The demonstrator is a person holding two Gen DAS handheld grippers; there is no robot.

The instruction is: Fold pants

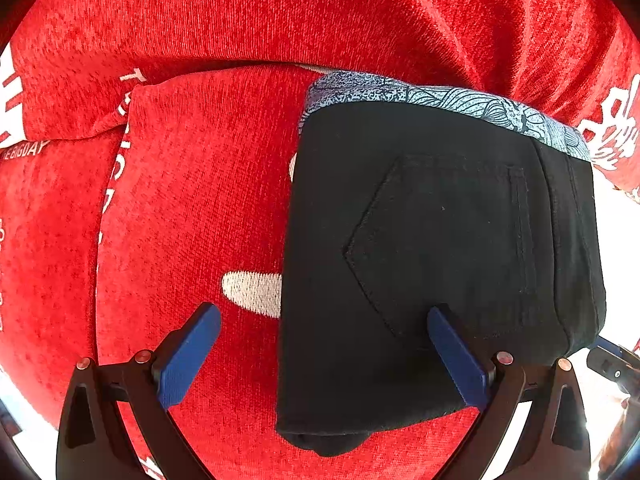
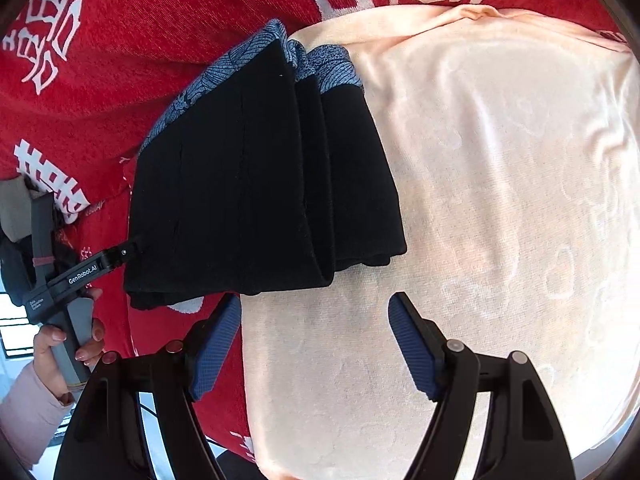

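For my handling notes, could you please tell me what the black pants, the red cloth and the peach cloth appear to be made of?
Black pants: matte woven fabric, probably denim or twill, judging by the stitched pocket; blue patterned lining at the waist.
Red cloth: fuzzy, ribbed pile, chenille-like, with white woven lettering.
Peach cloth: soft terry or plush with a faint embossed pattern, slightly sheeny.

The left wrist view looks down along its spread fingers, close over the folded black pants [image 1: 432, 248] on a red blanket [image 1: 192, 200], pocket side up. The right wrist view looks from the opposite flank, a little farther off, over a peach towel [image 2: 500, 200]. Both share the pants and blanket; the right view also catches the left gripper [image 2: 120, 254]
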